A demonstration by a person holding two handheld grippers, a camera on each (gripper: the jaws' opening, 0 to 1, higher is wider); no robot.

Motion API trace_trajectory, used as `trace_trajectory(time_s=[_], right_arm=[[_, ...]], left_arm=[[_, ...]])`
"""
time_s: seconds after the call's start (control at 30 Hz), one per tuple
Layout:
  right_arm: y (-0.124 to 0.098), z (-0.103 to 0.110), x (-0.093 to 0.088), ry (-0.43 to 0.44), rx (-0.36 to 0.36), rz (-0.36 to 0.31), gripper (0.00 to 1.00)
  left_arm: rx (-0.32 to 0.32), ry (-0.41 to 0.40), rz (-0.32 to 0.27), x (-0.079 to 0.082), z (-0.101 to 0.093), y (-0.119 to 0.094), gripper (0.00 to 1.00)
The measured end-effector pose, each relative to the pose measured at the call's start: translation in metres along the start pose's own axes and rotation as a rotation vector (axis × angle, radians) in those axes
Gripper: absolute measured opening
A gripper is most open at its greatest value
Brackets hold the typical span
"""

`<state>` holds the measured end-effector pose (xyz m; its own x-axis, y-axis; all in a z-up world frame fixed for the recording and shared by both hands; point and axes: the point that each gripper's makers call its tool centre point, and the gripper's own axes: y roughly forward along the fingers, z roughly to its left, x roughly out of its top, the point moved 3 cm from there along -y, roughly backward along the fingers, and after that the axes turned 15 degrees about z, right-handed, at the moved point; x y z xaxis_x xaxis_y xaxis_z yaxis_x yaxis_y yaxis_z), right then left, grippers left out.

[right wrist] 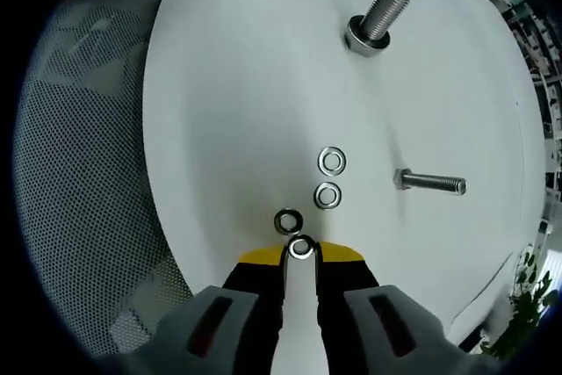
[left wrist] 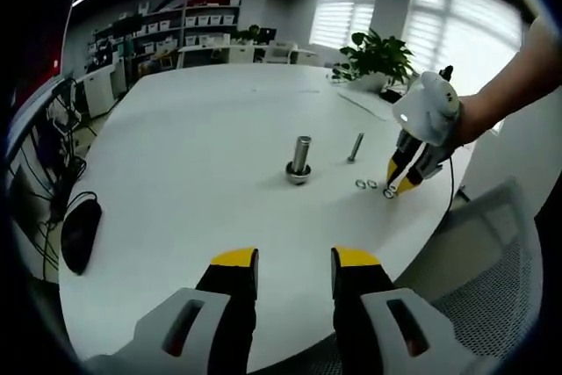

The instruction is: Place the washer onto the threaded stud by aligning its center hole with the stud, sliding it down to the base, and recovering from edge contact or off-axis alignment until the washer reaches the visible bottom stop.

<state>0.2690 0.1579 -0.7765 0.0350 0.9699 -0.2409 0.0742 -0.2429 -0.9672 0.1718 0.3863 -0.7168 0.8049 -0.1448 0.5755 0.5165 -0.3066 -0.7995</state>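
A thick threaded stud [left wrist: 300, 157] stands upright on its wide base near the middle of the white table [left wrist: 193, 147]; in the right gripper view the stud [right wrist: 378, 15] is far ahead, top right. My right gripper [right wrist: 301, 252] is shut on a small steel washer [right wrist: 301, 247], pinched between its yellow tips low over the table. Three more washers [right wrist: 288, 221] [right wrist: 327, 196] [right wrist: 332, 162] lie in a row just ahead of it. In the left gripper view the right gripper [left wrist: 395, 189] comes in from the right, tips down by the washers [left wrist: 366, 184]. My left gripper [left wrist: 294, 268] hangs open near the table's edge, holding nothing.
A thinner bolt [right wrist: 430, 183] lies on its side to the right of the washers, and shows as the bolt [left wrist: 355, 147] beside the stud. A mesh chair [right wrist: 79, 147] sits off the table's edge. A black mouse [left wrist: 79, 233] and cables lie at the left. A potted plant [left wrist: 379, 59] stands at the far side.
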Motion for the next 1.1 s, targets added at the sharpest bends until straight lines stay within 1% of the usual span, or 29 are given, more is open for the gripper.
trace_trajectory(time_s=[0.17,0.27,0.43,0.6,0.87,1.0,1.1], right_arm=[[-0.0017,-0.0016,-0.0009,0.041,0.009,-0.038,0.15],[-0.0013,-0.0009,-0.0015,0.057,0.004,-0.057,0.15],[-0.0029,-0.0014,-0.0011,0.063,0.002,-0.068,0.15],[-0.0032,-0.0014,-0.0014,0.082,0.013,-0.084,0.15],[-0.0036,-0.0014,-0.0002,0.081,0.016,-0.066,0.15],[-0.0043,-0.0013,-0.0014,0.101,0.019,-0.094,0.15],[-0.0048,-0.0004,-0.002,0.098,0.017,-0.099,0.15]], left_arm=[[0.002,0.021,0.014,-0.0013,-0.0029,0.0009,0.31],[0.003,0.019,0.009,-0.0009,-0.0025,0.0004,0.31],[0.011,0.007,0.009,-0.0008,-0.0007,-0.0002,0.31],[0.011,0.015,0.025,-0.0027,-0.002,0.0014,0.31],[0.011,0.016,0.031,-0.0031,-0.0023,0.0014,0.31],[0.012,0.021,0.03,-0.003,-0.0026,0.0014,0.31],[0.011,0.019,0.032,-0.0036,-0.0022,0.0018,0.31]])
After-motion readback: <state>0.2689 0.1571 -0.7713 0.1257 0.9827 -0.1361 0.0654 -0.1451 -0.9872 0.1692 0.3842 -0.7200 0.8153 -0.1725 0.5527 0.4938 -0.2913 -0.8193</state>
